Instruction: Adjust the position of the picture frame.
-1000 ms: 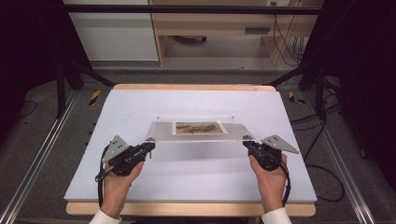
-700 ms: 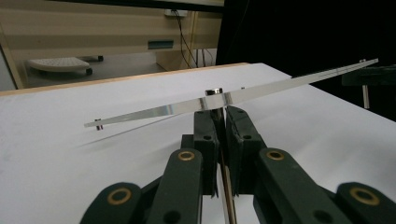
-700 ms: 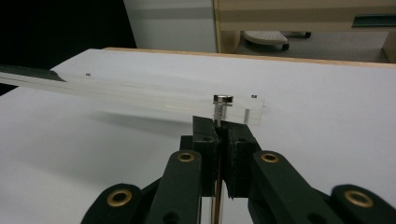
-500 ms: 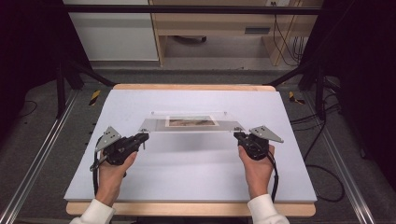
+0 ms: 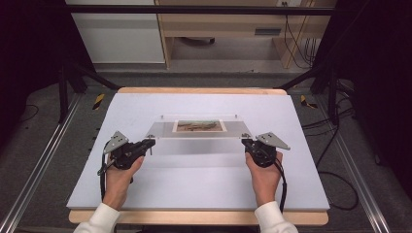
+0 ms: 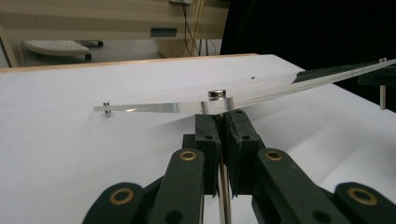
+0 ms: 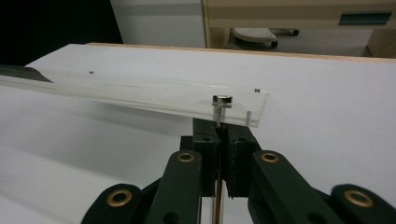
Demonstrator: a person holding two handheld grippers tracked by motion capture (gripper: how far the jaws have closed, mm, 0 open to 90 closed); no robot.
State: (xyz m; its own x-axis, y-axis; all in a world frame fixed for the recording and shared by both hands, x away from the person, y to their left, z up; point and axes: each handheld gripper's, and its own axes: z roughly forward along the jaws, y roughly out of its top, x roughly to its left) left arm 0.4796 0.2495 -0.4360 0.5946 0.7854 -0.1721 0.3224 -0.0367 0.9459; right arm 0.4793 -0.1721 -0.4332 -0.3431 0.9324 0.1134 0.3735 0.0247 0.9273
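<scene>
While both grippers stay clenched on the frame's [image 5: 199,127] near corner posts, left gripper [image 5: 148,143] and right gripper [image 5: 246,142] hold it just above the counter [image 5: 194,194], near edge raised. I judge the clear acrylic stiff, light, slippery and easily scratched, so the metal posts [image 7: 221,108] are the safest grip.
</scene>
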